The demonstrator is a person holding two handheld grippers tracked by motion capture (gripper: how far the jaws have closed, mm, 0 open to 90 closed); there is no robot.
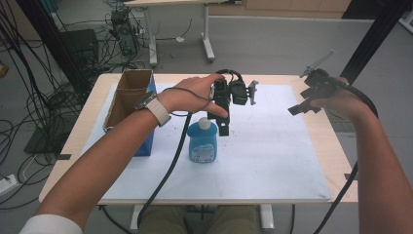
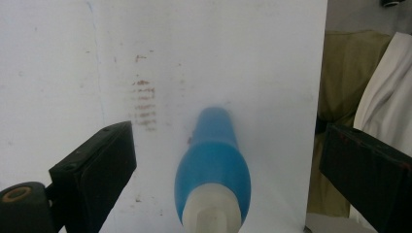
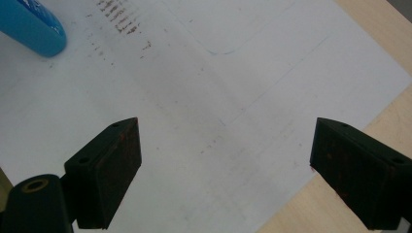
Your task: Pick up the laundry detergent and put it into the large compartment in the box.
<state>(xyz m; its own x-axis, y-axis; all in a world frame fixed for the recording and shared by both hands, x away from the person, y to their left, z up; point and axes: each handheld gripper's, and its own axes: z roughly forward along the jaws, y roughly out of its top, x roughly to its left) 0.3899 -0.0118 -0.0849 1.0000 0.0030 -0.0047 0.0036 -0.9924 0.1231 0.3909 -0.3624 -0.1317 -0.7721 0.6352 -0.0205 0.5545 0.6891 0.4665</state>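
Nearest the person, the blue bottle [image 1: 203, 142] stands upright on the white mat [image 1: 272, 161], a little left of the mat's middle, its pale cap [image 1: 204, 123] on top. Directly above it hangs the left gripper [image 1: 223, 127], pointing down; in the left gripper view its jaws stand wide apart on either side of the bottle [image 2: 213, 167], not touching it (the cap [image 2: 212, 212] sits blurred between them). Just left of the bottle, a cardboard box [image 1: 127, 100] with a blue side rests on the table's edge [image 1: 78, 131]. Farther right, the right gripper [image 1: 304, 105] is held over the mat's far right edge, well apart from the bottle. Its jaws are also spread wide, with nothing between them but bare mat [image 3: 218, 121].
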